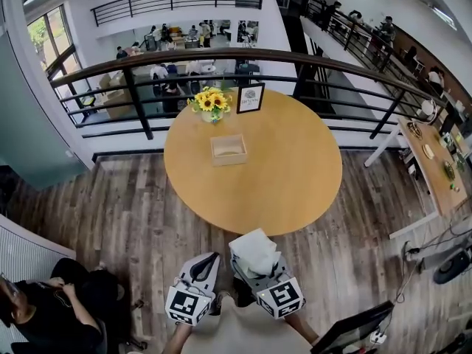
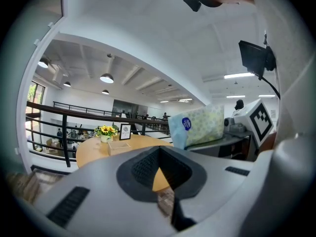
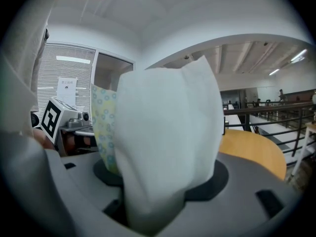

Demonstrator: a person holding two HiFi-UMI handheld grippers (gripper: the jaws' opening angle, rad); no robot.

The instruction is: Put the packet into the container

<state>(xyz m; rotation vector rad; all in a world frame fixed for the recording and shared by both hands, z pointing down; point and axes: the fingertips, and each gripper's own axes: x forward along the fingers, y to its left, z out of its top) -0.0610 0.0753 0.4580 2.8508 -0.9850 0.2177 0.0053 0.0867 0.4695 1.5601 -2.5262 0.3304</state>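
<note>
The packet (image 1: 254, 249), a soft white tissue pack with a pale flowered side, stands up between the jaws of my right gripper (image 1: 256, 262), which is shut on it. It fills the right gripper view (image 3: 163, 142) and hides the jaw tips there. The container (image 1: 228, 139), a small open wooden box, sits on the round wooden table (image 1: 287, 175) well beyond both grippers, toward the far side. My left gripper (image 1: 204, 266) hangs beside the right one over the floor, jaws together and empty. In the left gripper view the packet (image 2: 197, 126) shows at right and the container (image 2: 118, 146) far ahead.
A vase of sunflowers (image 1: 210, 103) and a small framed card (image 1: 250, 98) stand behind the container. A dark railing (image 1: 295, 59) curves round the table's far side. A seated person (image 1: 44, 312) is at lower left, a monitor (image 1: 354, 332) at lower right.
</note>
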